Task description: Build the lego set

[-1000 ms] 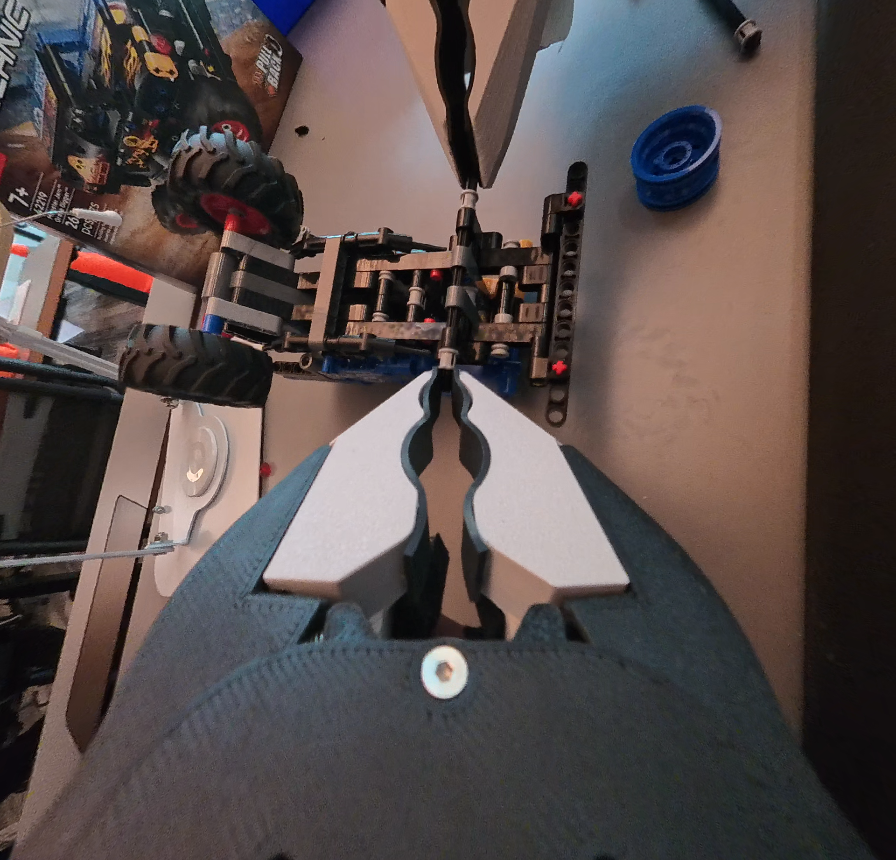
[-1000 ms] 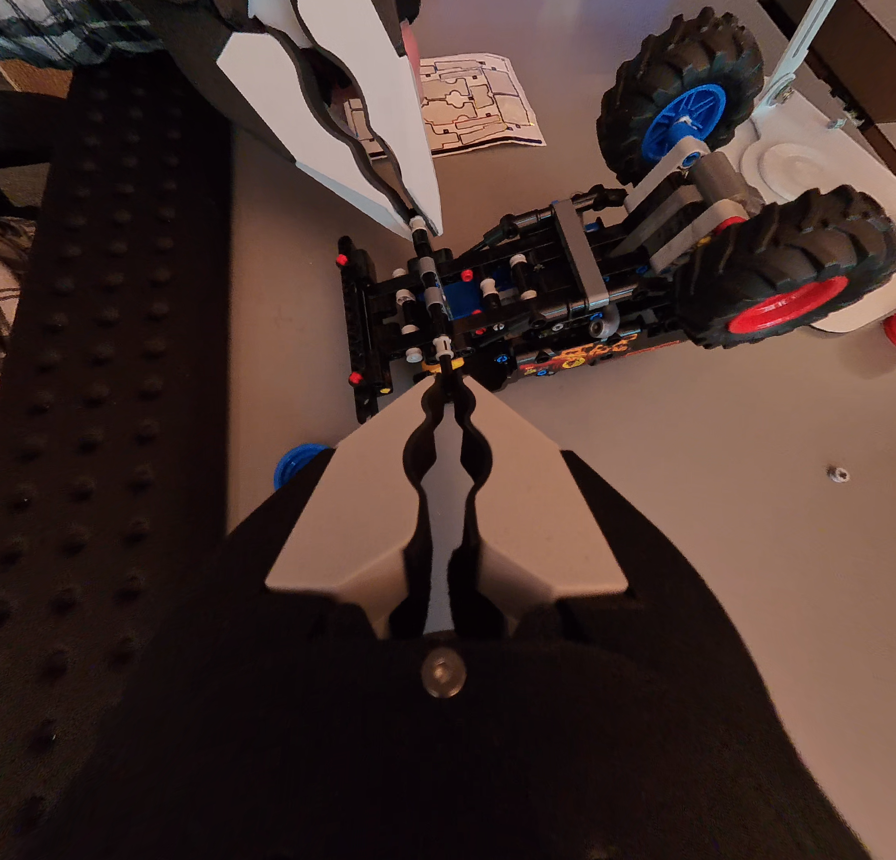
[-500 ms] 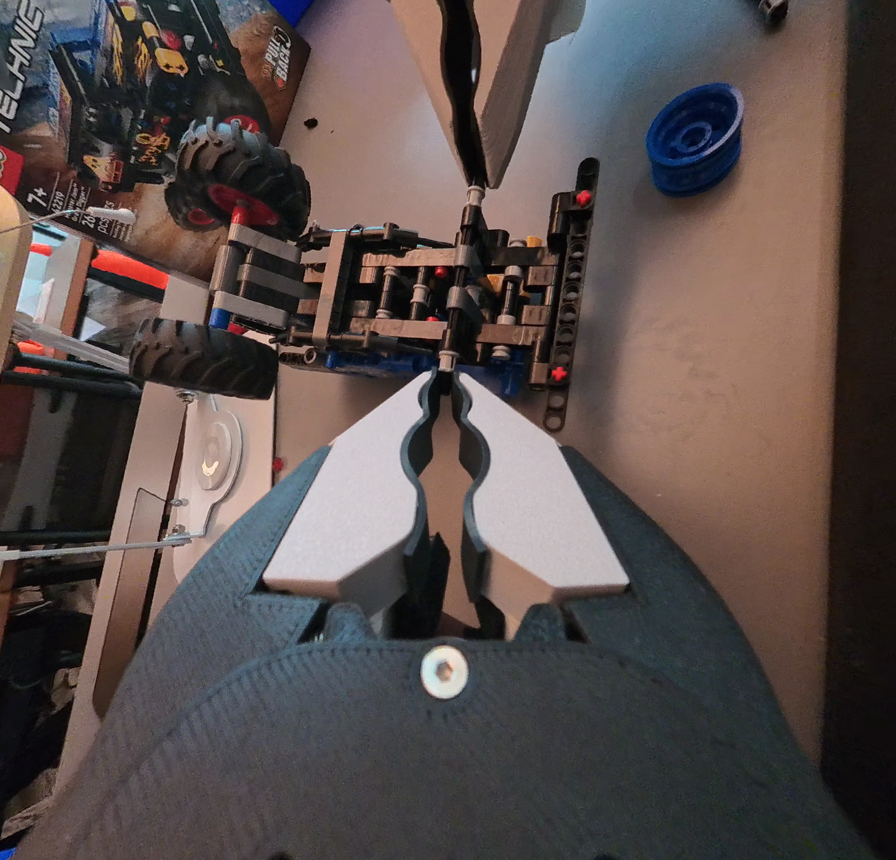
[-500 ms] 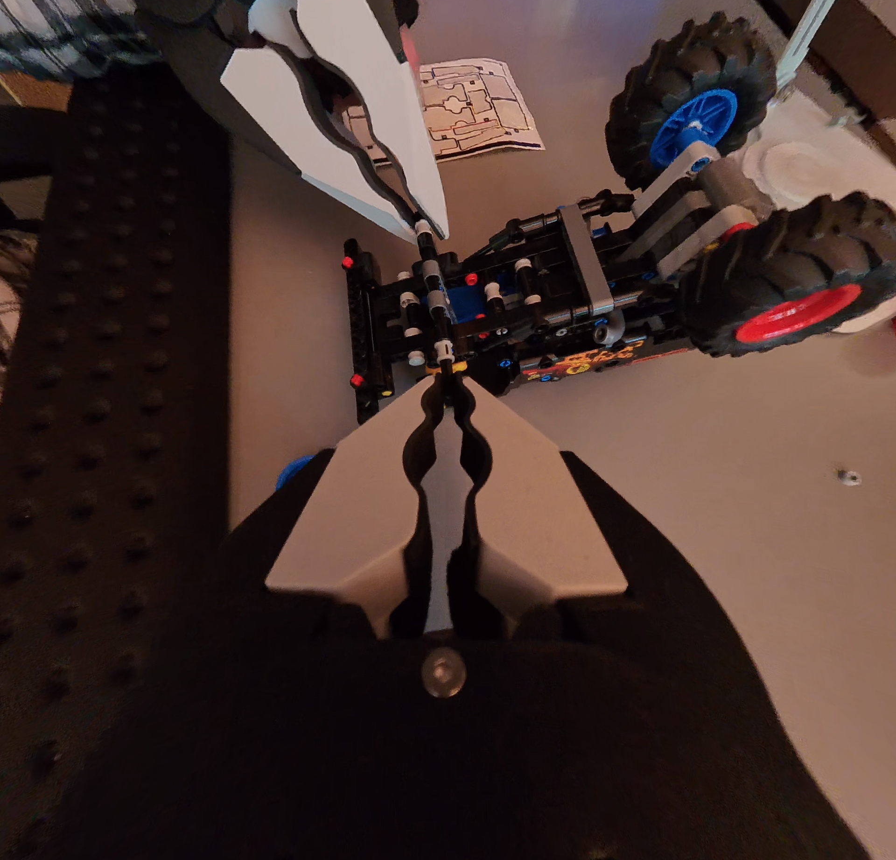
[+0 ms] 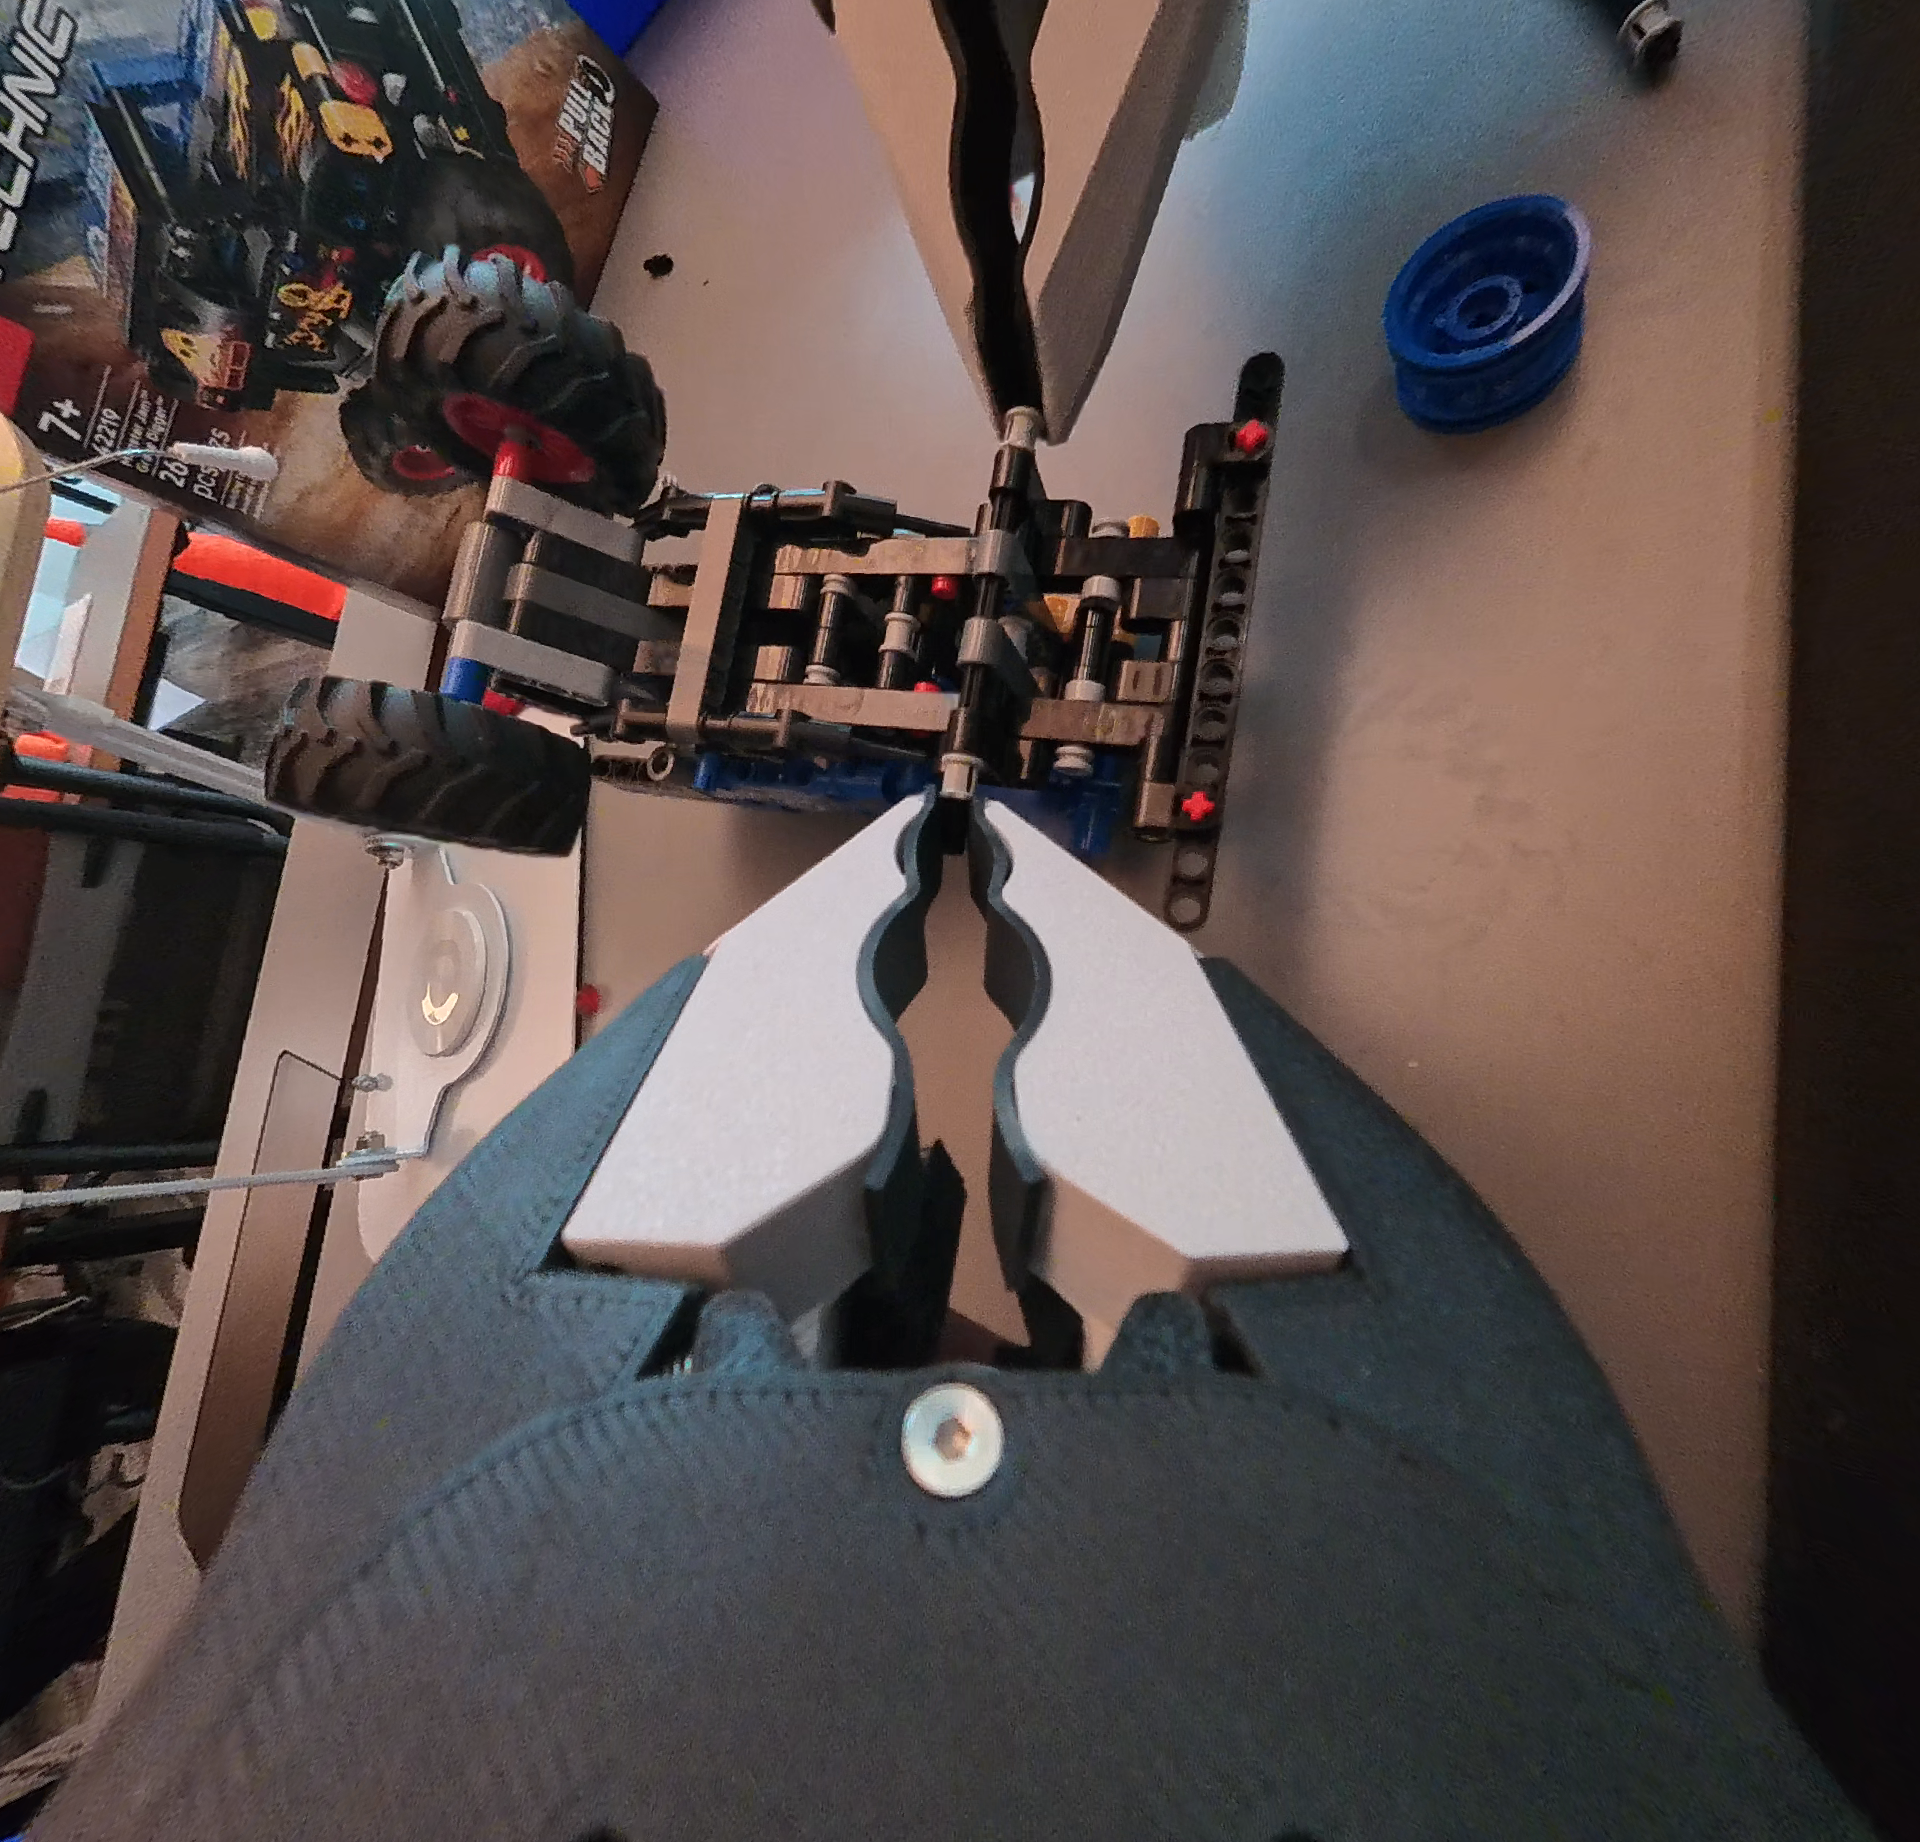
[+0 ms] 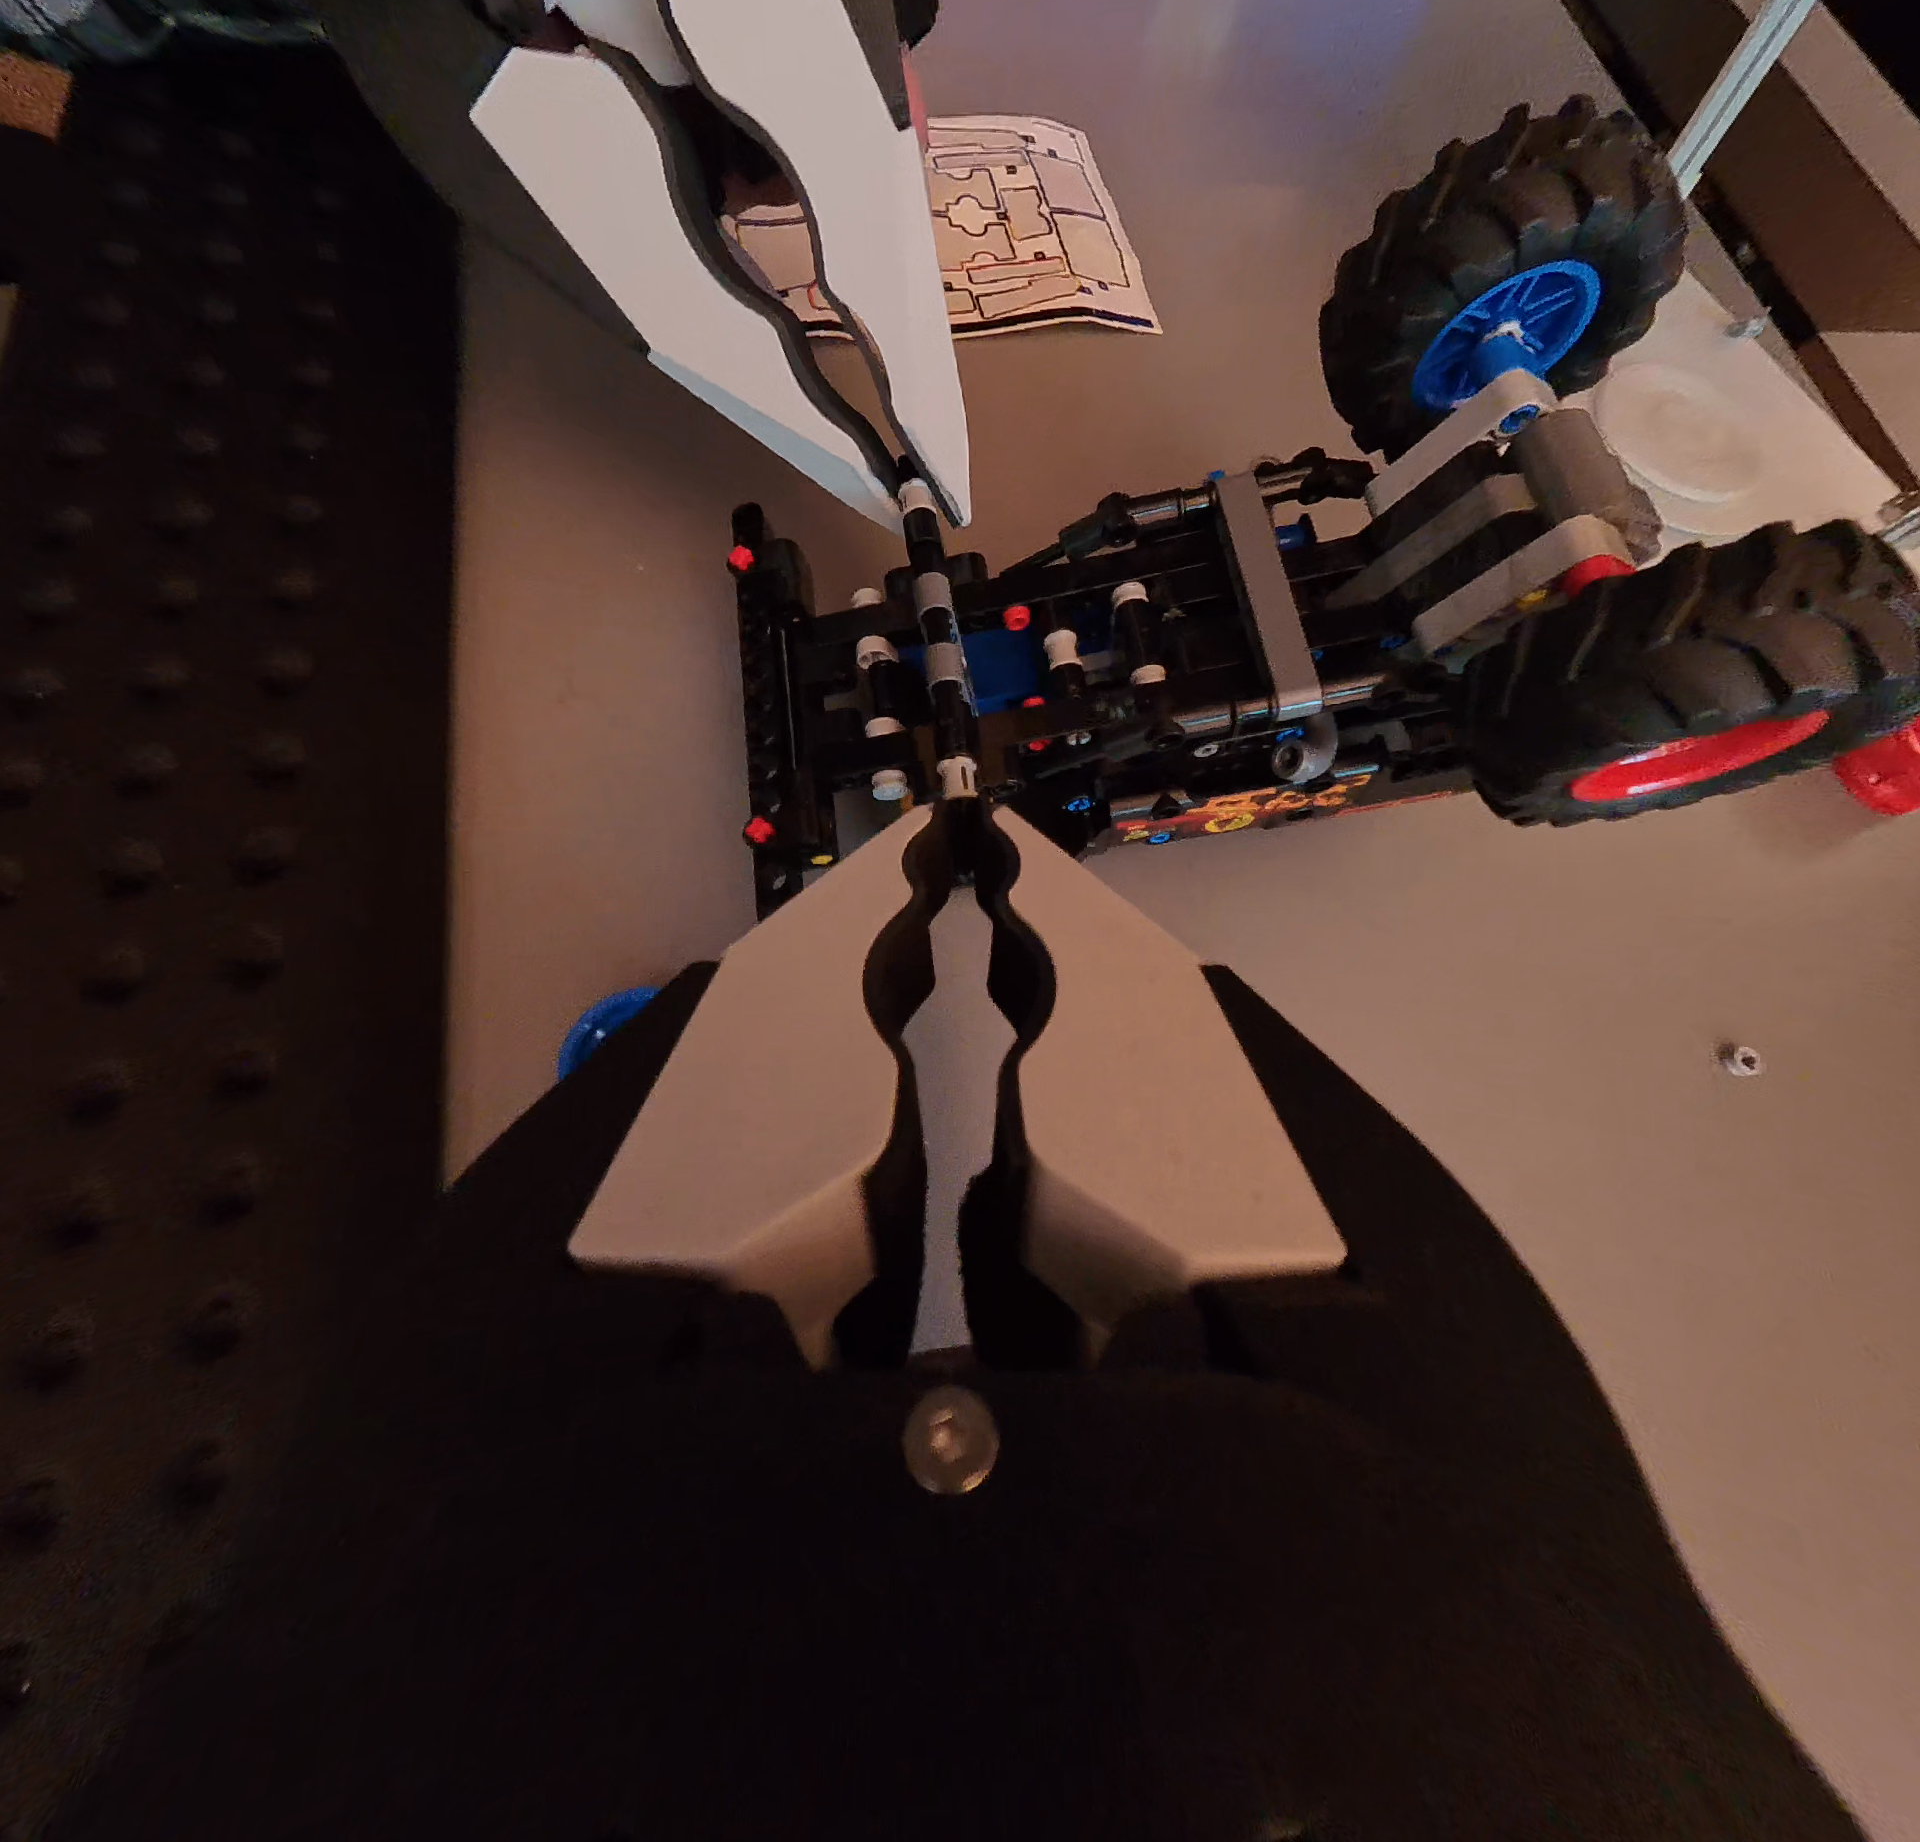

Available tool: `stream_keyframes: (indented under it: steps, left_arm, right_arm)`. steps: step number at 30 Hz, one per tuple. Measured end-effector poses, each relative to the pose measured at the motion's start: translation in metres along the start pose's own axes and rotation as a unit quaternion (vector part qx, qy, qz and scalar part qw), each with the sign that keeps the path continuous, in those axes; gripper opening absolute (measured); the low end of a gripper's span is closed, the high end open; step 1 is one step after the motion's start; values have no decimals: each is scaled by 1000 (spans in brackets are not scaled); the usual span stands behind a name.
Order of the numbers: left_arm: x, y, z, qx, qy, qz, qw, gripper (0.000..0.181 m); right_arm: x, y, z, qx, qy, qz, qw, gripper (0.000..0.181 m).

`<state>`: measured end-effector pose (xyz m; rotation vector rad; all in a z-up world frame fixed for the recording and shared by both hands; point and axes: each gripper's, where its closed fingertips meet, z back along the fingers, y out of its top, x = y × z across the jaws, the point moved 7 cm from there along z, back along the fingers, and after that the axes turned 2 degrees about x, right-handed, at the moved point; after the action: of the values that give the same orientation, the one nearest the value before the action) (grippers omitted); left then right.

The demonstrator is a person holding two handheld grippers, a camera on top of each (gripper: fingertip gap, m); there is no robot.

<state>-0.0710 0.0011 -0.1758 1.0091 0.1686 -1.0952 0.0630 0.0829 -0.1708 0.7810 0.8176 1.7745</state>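
Two grippers facing each other across a half-built truck chassis (image 5: 914, 639) on a grey table (image 5: 1455, 961). Left gripper (image 5: 954, 818) nearest in the left wrist view, jaws pinched onto the near end of a thin black axle (image 5: 982, 608) crossing the chassis. Right gripper (image 6: 958, 836) pinched onto the opposite end of that axle, tips seen from across at the top of the left wrist view. Chassis black and grey, with red pins and blue parts, lying flat between the two sets of tips. Two big black tyres at one end: red-hubbed wheel (image 6: 1704, 680) and blue-hubbed wheel (image 6: 1496, 286). Other end closed by a black holed beam (image 5: 1226, 629), no wheels there. Loose blue rim (image 5: 1486, 312) on the table just beyond that beam, apart from the chassis. Set box (image 5: 291, 192) at the table's far corner behind the wheels. Sticker sheet (image 6: 1029, 229) flat on the table behind the left gripper in the right wrist view. Dark studded mat (image 6: 208, 649) along the table edge.
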Motion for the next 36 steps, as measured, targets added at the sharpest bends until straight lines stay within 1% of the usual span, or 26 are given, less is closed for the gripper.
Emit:
stream_keyframes:
  steps: [4,7,9,11,15,19,25,28,31,32,34,36]
  left_arm:
    - [-1,-1,0,-1,-3,3,1000,2]
    - [-1,-1,0,9,-4,15,1000,3]
    - [-3,-1,1,9,2,28,1000,11]
    - [-3,-3,4,9,-8,42,999,10]
    - [-4,-8,8,7,-5,54,998,10]
    - [-4,-11,7,6,-9,64,998,10]
    - [-6,-16,7,1,-10,73,997,16]
    - [-5,-15,8,11,-18,79,997,18]
    - [-6,-10,8,23,-17,76,997,18]
    - [-7,-9,8,24,-15,72,997,16]
    - [-6,-5,7,34,-19,66,997,11]
    - [-6,-3,5,34,-15,57,998,8]
  right_arm:
    - [3,-1,1,12,11,-31,999,1]
    - [3,-3,3,16,4,-21,1000,2]
    - [3,-4,5,22,3,-23,999,4]
    - [5,-7,8,20,6,-36,999,16]
    - [6,-7,14,32,-3,-31,999,13]
    - [5,-4,10,28,-6,-17,999,10]
    - [6,-7,13,25,-6,-21,999,13]
    - [6,-9,16,23,-2,-25,999,15]
    - [2,-5,13,25,0,-15,1000,10]
    - [1,-4,11,24,-3,-9,1000,9]
    - [0,-3,7,21,-4,-2,1000,2]
    - [-1,-1,6,22,-2,-1,1000,1]
